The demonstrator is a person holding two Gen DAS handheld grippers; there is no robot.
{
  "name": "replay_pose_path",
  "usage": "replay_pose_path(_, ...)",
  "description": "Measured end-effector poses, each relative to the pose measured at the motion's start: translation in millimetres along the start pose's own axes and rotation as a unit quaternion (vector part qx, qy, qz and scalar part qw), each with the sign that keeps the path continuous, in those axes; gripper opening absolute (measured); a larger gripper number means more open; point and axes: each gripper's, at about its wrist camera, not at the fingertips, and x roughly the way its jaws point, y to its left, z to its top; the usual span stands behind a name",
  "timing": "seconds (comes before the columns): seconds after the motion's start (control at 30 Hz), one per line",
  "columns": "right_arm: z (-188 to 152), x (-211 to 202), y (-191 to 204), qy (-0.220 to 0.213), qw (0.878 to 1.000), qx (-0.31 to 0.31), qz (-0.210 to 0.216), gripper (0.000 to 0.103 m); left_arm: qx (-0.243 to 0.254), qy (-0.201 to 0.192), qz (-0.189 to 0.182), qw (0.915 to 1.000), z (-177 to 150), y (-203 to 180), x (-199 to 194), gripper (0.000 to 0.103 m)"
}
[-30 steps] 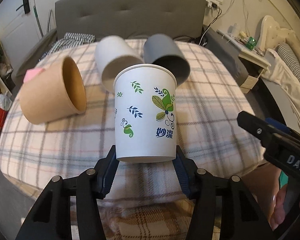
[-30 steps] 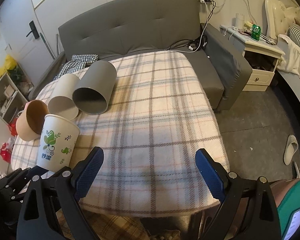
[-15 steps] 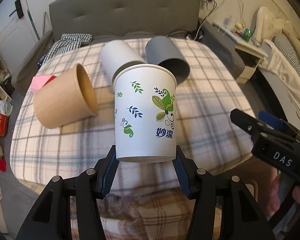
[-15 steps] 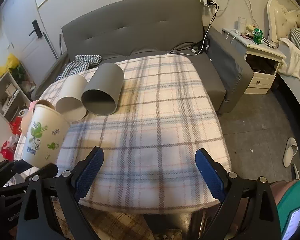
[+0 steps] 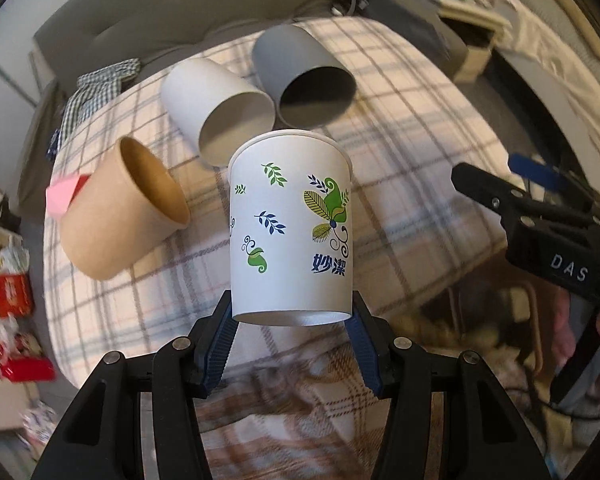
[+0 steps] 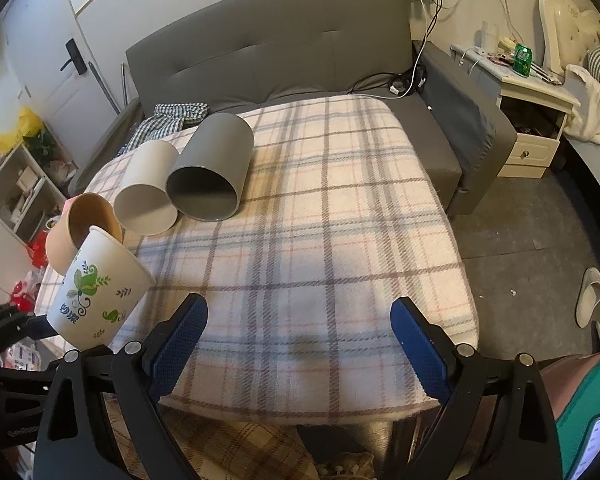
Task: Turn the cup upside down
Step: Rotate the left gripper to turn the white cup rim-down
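A white paper cup with green leaf print (image 5: 290, 228) is held by its base in my left gripper (image 5: 291, 328), lifted off the plaid blanket, rim pointing away from the camera. It also shows in the right wrist view (image 6: 100, 286), tilted, at the table's left front edge. My right gripper (image 6: 298, 344) is open and empty above the front edge of the blanket; it shows at the right of the left wrist view (image 5: 540, 220).
Three cups lie on their sides on the plaid-covered table (image 6: 340, 220): a brown one (image 5: 120, 212), a white one (image 5: 216, 108) and a grey one (image 5: 300, 76). A grey sofa (image 6: 280, 56) stands behind, a nightstand (image 6: 520, 92) at right.
My left gripper has raised the printed cup higher above the blanket and tipped its view downward. The right gripper has stayed open and nearly still.
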Motion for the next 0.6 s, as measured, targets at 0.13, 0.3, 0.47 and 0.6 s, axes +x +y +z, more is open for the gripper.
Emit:
replay_pose_path(0.13,3,2,-5,0.006,1.000,0.011,0.006,0.094,0.023,0.050,-0.006,0.9985,13,1,2,0.055)
replay_pose_path(0.3,10,6,-15,0.016,1.000,0.024,0.011,0.094,0.053,0.113,-0.002,0.9923,29,2,11,0.055)
replay_pose_path(0.47,19,8,-37,0.019,0.999,0.049,0.005,0.094,0.081,0.165,0.004,0.9830,49,2,24,0.055)
replay_pose_path(0.6,24,8,-53,0.019,0.998,0.062,-0.003,0.094,0.067,0.205,-0.004,0.9765,64,6,42,0.055)
